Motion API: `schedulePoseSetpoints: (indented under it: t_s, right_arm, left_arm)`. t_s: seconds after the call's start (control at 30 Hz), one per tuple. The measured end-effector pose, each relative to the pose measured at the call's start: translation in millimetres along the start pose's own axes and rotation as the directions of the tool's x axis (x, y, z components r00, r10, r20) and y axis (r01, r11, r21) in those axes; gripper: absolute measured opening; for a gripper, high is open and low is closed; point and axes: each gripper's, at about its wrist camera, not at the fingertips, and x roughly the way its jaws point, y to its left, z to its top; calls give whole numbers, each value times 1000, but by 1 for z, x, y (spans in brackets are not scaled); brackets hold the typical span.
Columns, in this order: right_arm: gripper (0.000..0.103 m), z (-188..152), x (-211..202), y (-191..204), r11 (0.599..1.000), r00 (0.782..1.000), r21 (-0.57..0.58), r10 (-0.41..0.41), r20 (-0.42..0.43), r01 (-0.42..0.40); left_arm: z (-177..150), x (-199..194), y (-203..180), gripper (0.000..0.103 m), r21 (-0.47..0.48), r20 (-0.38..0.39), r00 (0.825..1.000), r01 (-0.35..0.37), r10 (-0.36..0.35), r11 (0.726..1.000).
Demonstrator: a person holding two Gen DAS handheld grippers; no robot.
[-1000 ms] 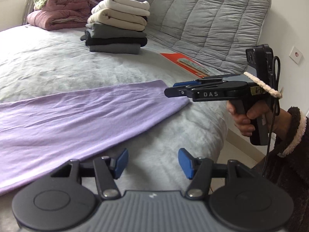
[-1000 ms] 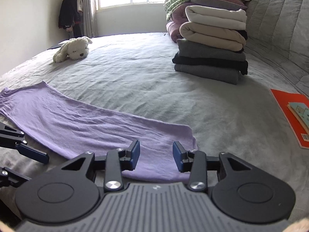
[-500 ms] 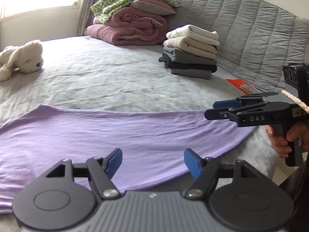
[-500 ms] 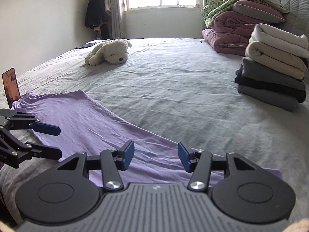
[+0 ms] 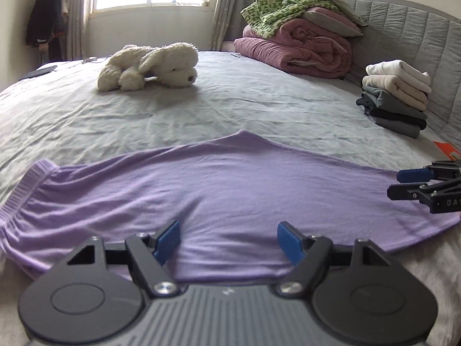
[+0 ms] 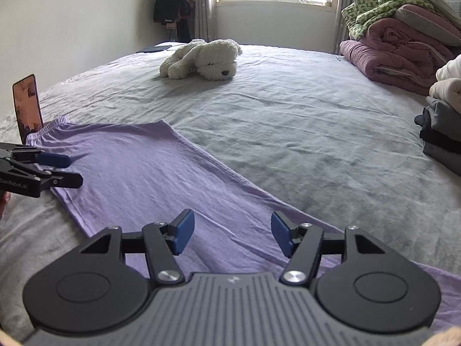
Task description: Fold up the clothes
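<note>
While one purple garment (image 5: 230, 193) lies flat along the bed's (image 5: 201, 109) near edge, two tools, left tool (image 5: 227, 240) and right tool (image 6: 232, 233), both spread wide, holding nothing, one plush dog (image 5: 149, 66), one folded stack (image 5: 396, 98) well apart, bare sheet between.

We see a grey-sheeted bed (image 5: 259, 106) | on it: lilac garment (image 5: 230, 190) spread flat near us, white plush dog (image 5: 149, 66), folded clothes stack (image 5: 397, 98), maroon quilt pile (image 5: 299, 49), orange item (image 5: 446, 148), possibly a book, at the edge.
</note>
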Motion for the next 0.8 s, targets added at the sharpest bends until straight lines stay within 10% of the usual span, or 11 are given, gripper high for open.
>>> schedulePoseSetpoints:
  t_s: [0.5, 0.8]
  right_arm:
    - [80, -33, -32, -29, 998, 998, -13, -62, -15, 61]
    - [85, -34, -63, -77, 963, 972, 129, -234, -31, 236]
  left_arm:
    - [-19, -39, 12, 84, 86, -4, 999, 33, -32, 996]
    - [-3, -49, -11, 85, 84, 1, 999, 32, -32, 996]
